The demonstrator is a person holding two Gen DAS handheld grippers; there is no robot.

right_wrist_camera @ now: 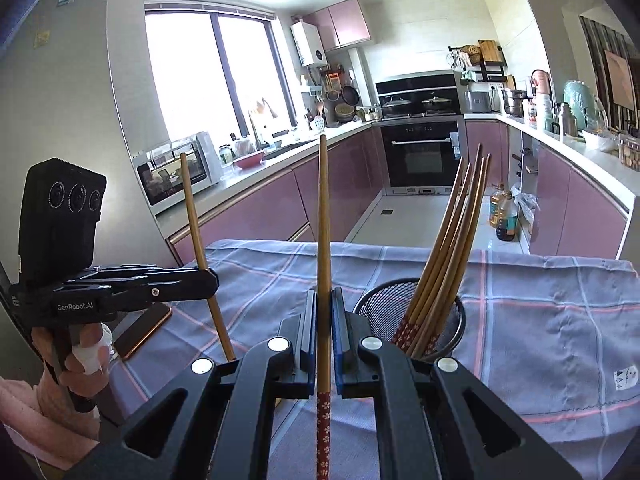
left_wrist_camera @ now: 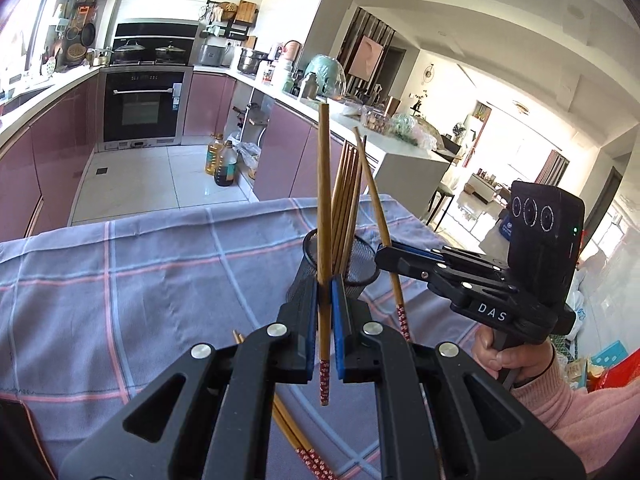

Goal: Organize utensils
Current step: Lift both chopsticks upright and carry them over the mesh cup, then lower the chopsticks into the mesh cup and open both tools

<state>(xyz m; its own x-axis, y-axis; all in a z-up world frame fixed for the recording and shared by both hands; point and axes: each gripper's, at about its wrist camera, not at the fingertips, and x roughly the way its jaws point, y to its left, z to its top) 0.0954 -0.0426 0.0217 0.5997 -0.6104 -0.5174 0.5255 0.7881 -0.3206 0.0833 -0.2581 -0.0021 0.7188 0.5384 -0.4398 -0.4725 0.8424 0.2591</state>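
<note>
My left gripper [left_wrist_camera: 324, 285] is shut on a wooden chopstick [left_wrist_camera: 323, 200] that stands upright, its red patterned end hanging below the blue pads. Just behind it, a black mesh holder [left_wrist_camera: 362, 261] on the table holds several chopsticks [left_wrist_camera: 346, 200]. To the right my right gripper [left_wrist_camera: 383, 251] is shut on another tilted chopstick [left_wrist_camera: 370, 176]. In the right wrist view that gripper [right_wrist_camera: 324, 297] clamps its chopstick [right_wrist_camera: 323, 220] upright. The holder [right_wrist_camera: 382, 304] sits just right of it, and the left gripper [right_wrist_camera: 211, 276] with its stick [right_wrist_camera: 194, 216] is at left.
A blue-grey plaid cloth [left_wrist_camera: 140, 280] covers the table. Loose chopsticks [left_wrist_camera: 298, 436] lie on it under my left gripper. A phone [right_wrist_camera: 146, 326] lies near the table's left edge. A person's hands in pink sleeves hold both grippers. Kitchen counters and an oven [right_wrist_camera: 420, 152] stand beyond.
</note>
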